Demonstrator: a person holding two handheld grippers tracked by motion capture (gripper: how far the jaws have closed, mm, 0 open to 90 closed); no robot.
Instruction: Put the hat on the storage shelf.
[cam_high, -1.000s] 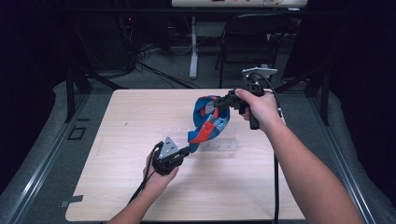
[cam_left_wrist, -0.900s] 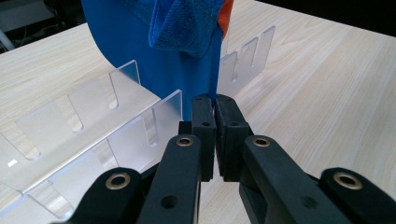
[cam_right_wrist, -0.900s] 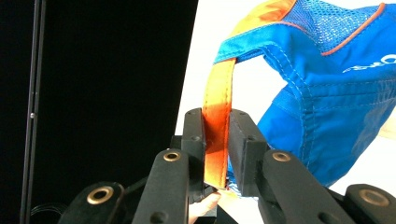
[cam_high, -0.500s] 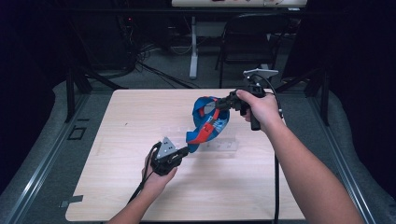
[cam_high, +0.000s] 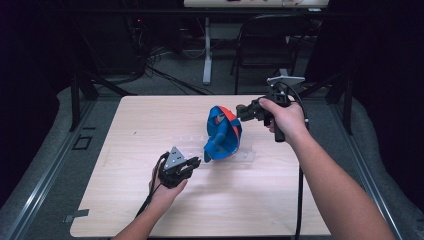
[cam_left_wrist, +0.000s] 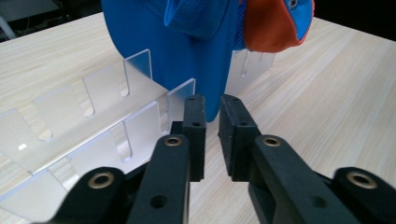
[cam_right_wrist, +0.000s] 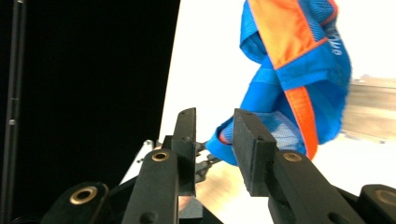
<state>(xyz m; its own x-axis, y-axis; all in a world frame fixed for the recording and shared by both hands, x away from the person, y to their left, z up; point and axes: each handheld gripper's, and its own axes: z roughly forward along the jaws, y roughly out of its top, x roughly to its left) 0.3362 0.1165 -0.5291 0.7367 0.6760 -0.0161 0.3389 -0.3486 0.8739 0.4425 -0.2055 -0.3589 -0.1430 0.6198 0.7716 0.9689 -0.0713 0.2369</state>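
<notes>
1 blue-and-orange mesh cap hangs crumpled, twisted.

Blue and orange cap showing against a pale wood-grain tabletop.
Clear plastic rack looking colourless; both grippers' jaws showing black.

One blue and orange cap is in view, hanging above the middle of the surface. One clear plastic rack lies flat under it; its upright dividers are too see-through to count surely. There are two grippers: the left gripper near the front and the right gripper farther back. Two forearms come in from the near edge, one to each gripper. One wooden surface carries everything. One chair stands beyond the far edge.
</notes>
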